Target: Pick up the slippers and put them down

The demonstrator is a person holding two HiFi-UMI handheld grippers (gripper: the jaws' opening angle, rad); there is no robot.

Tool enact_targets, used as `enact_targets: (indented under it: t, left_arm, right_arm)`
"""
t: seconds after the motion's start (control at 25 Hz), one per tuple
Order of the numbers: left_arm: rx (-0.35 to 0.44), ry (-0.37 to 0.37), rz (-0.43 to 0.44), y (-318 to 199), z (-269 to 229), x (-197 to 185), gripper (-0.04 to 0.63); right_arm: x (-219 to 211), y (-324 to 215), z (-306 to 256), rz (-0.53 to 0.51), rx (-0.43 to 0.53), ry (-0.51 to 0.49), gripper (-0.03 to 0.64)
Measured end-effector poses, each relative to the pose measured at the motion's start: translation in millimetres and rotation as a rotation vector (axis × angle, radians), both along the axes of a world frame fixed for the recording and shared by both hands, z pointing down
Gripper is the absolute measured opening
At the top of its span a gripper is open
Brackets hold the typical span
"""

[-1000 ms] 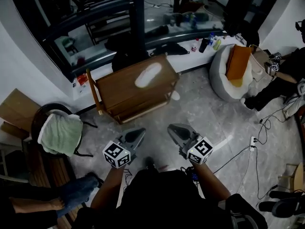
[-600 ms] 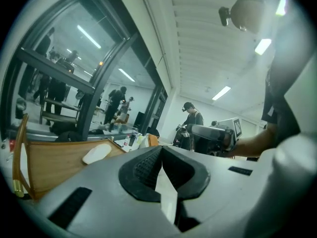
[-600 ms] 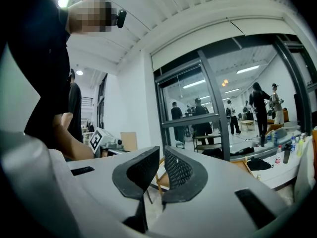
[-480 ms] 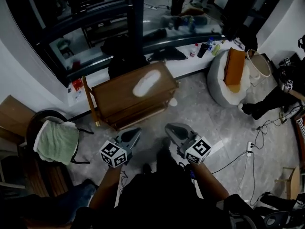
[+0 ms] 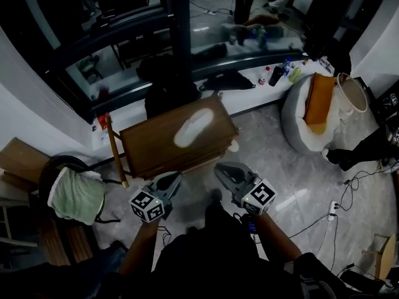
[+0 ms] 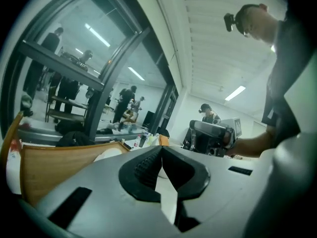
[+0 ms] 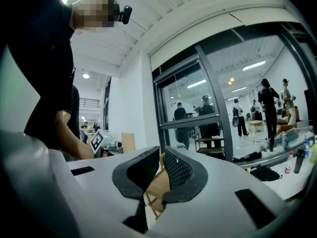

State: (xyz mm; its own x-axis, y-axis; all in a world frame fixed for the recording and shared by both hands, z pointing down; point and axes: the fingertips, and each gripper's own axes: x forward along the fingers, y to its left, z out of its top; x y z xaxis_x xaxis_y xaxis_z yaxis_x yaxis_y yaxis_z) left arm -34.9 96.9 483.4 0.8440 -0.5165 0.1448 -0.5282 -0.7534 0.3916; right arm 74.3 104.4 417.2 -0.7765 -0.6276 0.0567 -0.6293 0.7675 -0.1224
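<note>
The left gripper (image 5: 174,178) is sitting clenched shut with nothing between its pads, its tips meeting in the left gripper view. The right gripper (image 5: 220,169) is likewise pinching closed on nothing, as its own view shows. Both are hovering side by side at lower centre of the head view, pointing up the frame toward the wooden table (image 5: 149,148) and stopping just short of its near edge. One pale slipper (image 5: 192,128) is lying on the tabletop at centre frame, apart from both grippers. A small pale shape (image 5: 233,146) is showing low beside the table's right corner; I cannot tell whether it is the second slipper. By my judgement the task is only starting: nothing is being held, so the picking up and the putting down are both waiting to be done.
</note>
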Motion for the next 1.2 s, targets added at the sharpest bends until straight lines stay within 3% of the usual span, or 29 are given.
enact_targets:
  t: [0.6,1.2]
  left_arm:
    - [-0.059,-0.063,-0.182,-117,5,25,0.012]
    - [-0.12,-0.052,-0.158,-184,38,3,0.014]
  right_arm:
    - [54,-135,11,-0.149,-0.044,-0.002,0.043]
    - [16,-222,31,-0.171,-0.074,0.034,0.043]
